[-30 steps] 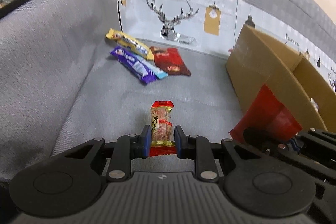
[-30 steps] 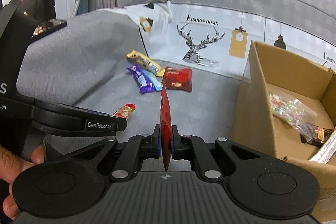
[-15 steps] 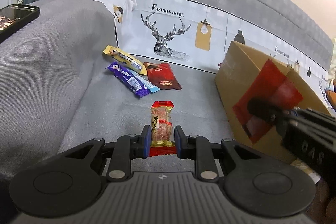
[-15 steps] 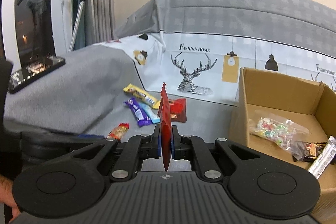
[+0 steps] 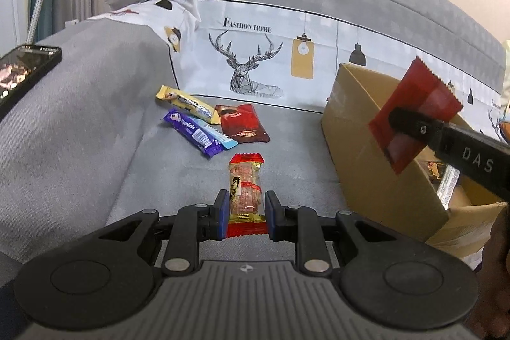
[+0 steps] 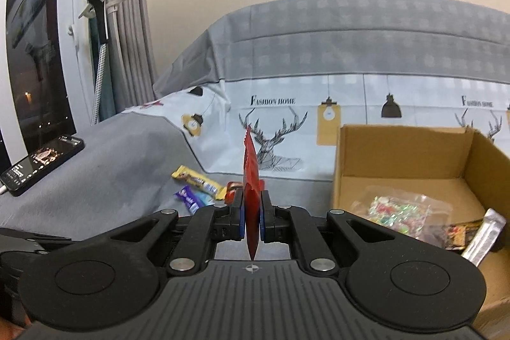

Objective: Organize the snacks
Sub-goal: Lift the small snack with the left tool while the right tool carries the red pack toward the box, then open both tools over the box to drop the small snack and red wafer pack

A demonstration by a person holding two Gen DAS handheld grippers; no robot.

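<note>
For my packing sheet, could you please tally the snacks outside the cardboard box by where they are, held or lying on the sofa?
Held in the left hand-held gripper: 1, red-ended bar
Held in the right hand-held gripper: 1, red packet
Lying on the sofa: 3, yellow bar, purple bar, dark red pouch
Total: 5

Sofa under printed cover; phone; window corner.
Grey sofa cover carries a stag print and lamp motifs on its backrest. Dark phone, screen lit, lies on the armrest. Grey curtain hangs beside the window.
</note>
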